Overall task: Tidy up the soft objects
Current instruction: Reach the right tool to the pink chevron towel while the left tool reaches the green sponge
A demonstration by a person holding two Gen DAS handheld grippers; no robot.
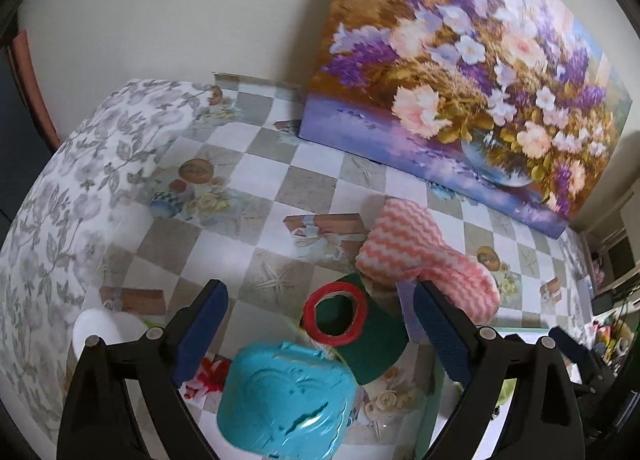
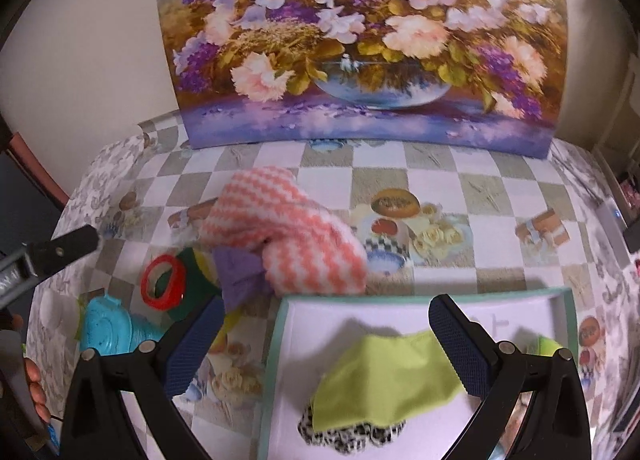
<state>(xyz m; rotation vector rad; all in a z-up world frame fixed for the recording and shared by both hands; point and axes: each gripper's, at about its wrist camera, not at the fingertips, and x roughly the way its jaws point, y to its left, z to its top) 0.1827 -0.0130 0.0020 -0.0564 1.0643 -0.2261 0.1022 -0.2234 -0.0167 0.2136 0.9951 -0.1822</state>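
Left wrist view: left gripper [image 1: 320, 324] spread, empty; pink-striped cloth [image 1: 424, 252] ahead-right should be pinched at its bunched middle. Right gripper [image 2: 324, 336] spread above tray [image 2: 280, 340].

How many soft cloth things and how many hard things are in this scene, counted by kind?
Cloths outside the box: 2, pink-white cloth and purple cloth.
Cloths inside the box: 2, green cloth and spotted cloth.
Hard things: 2, red tape ring and turquoise container.
Total: 6.
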